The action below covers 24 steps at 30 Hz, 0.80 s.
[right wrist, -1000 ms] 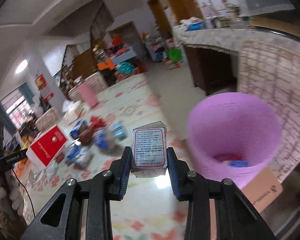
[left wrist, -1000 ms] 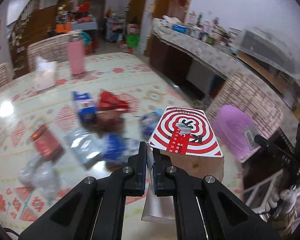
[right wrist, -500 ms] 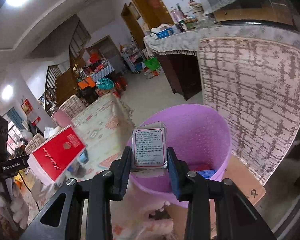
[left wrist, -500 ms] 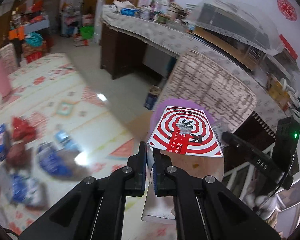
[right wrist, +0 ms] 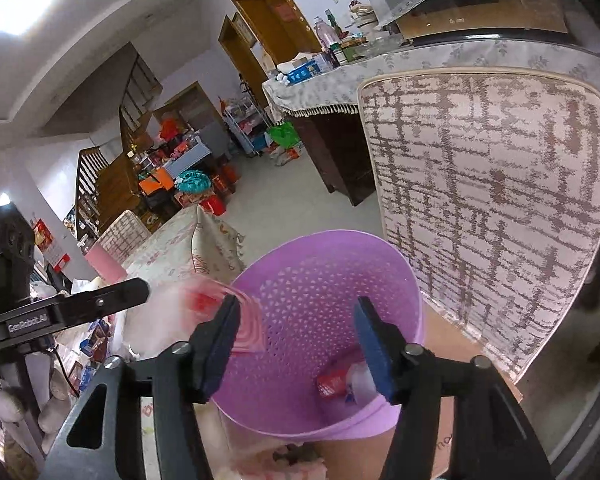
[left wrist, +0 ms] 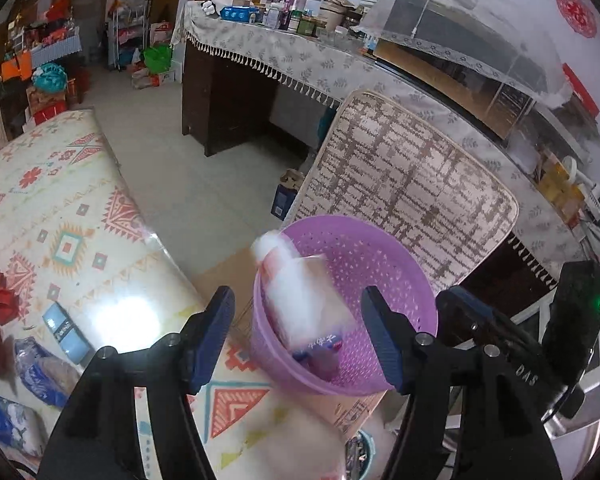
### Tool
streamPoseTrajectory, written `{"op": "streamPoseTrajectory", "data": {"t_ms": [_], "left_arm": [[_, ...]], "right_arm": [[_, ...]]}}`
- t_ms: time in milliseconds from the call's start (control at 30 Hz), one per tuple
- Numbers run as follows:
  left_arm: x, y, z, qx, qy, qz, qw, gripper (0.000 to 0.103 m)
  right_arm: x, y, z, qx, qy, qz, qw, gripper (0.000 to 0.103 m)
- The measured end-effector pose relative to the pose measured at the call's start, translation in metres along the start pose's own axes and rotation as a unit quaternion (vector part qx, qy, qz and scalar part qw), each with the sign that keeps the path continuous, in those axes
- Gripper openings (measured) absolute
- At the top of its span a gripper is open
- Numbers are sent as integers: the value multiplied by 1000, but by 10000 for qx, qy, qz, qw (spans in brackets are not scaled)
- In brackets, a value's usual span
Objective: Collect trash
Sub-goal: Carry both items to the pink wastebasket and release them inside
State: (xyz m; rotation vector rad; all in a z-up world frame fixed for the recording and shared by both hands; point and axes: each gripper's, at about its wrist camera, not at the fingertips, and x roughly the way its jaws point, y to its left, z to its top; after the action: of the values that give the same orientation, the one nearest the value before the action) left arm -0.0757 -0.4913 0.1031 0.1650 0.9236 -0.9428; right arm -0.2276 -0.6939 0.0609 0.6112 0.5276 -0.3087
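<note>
Above perforated purple plastic basket (left wrist: 384, 264): blurred carton (left wrist: 300, 292)

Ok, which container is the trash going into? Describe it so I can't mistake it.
Find the tall chair back with the beige and brown woven pattern, at the table's near corner. Just in front of it stands the bin, on a cardboard sheet. It is the only lilac plastic thing there: round, open-topped, its wall pierced by small triangular holes, with wrappers already lying at the bottom.

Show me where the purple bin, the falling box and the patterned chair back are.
purple bin (right wrist: 414, 300): right wrist view, rim.
falling box (left wrist: 300, 296): left wrist view, blurred face.
patterned chair back (right wrist: 492, 200): right wrist view, fabric centre.
</note>
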Motion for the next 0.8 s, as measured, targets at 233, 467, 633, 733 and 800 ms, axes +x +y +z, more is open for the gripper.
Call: {"op": "streamPoseTrajectory", "data": {"t_ms": [233,467,633,733,800], "left_arm": [[-27,12,-21,-197,3,-110,9997,67],[-52,27,-45,-266,-41,15,9996,67],[-73,45,-63,-288,-77,312,9991,67],[-86,58,-70,-393,-152,509,9978,67],[-95,67,-74,-493,-223,650,9964,67]], "right_arm": [[-34,-17,-14,83,-94,-228,9997,74],[-83,-46,-32,123,-223,-760,9968,79],[-106,-72,-44,337,-291,-1000,9940,80],[-113,-82,-48,459,-303,-1056,9929,80],[-117,-89,-50,525,-320,-1051,9926,80]]}}
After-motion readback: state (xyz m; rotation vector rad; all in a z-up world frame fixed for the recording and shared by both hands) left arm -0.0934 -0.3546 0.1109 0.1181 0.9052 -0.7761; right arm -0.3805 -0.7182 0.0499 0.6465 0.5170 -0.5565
